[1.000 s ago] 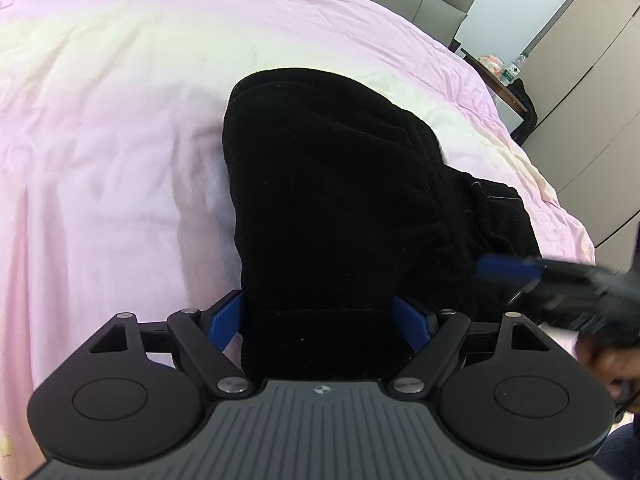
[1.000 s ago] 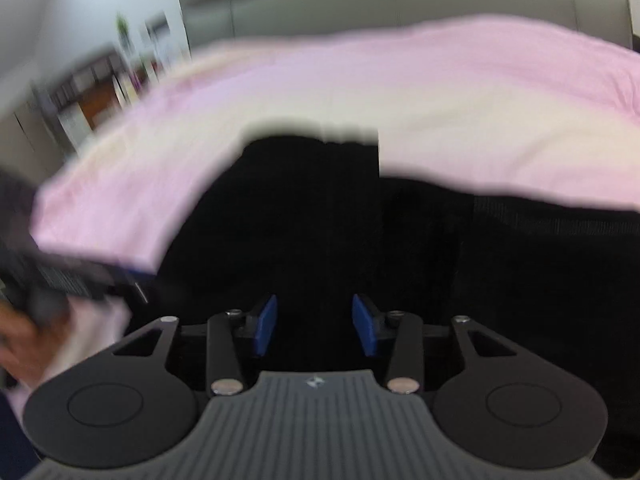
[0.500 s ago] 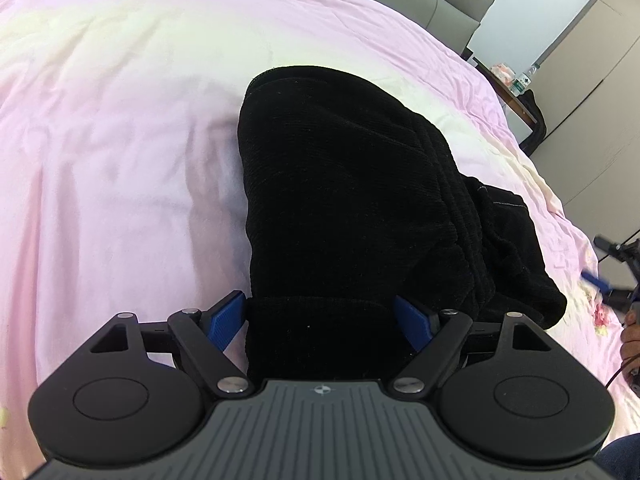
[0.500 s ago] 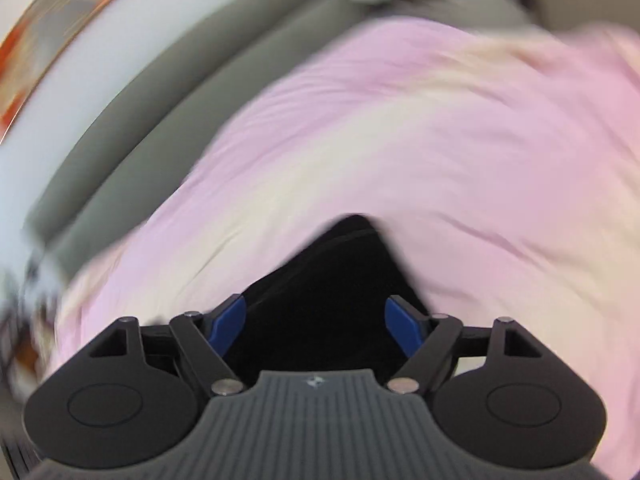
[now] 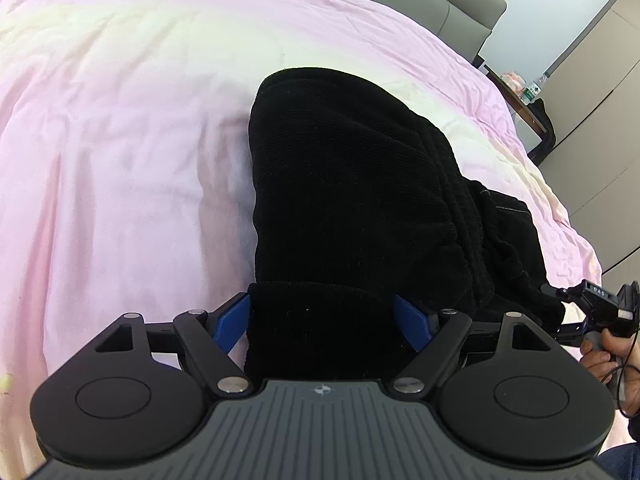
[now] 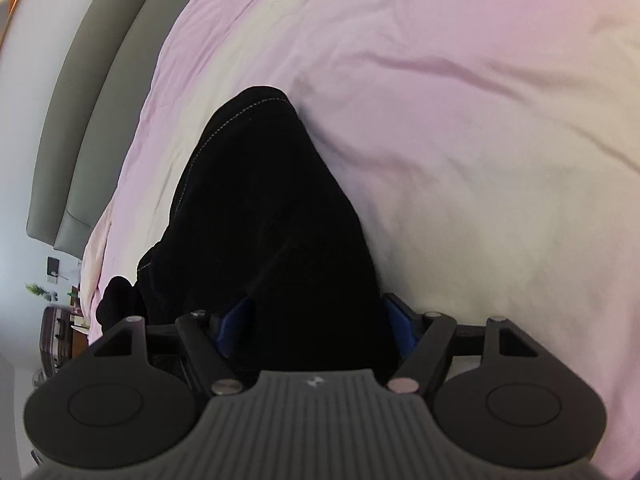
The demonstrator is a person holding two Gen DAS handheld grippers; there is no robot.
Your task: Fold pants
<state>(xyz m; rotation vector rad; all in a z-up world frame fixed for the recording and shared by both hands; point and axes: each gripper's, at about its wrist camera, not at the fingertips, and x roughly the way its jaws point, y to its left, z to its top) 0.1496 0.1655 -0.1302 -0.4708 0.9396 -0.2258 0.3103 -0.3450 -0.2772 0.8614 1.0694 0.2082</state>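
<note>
The left gripper's blue fingers stand wide apart at the bottom centre of its frame, with a folded edge of the black pants lying between them; the pads do not press the cloth, so it is spread, not clamping. The right gripper shows the same: its fingers are parted on either side of dark cloth, with no pinch visible.

The pants lie in the middle of the pink bed, bundled into a thick, partly folded stack that runs from the lower centre toward the upper middle of the left view. A looser, rumpled part spills to the right of the stack, which suggests the fold is not finished and needs squaring.

Both grippers are held low and close over the cloth, pointing along it, probably lined up to take an edge. At the left view's right edge, the right hand grasps its gripper's handle, tilted inward toward the rumpled end.
</note>
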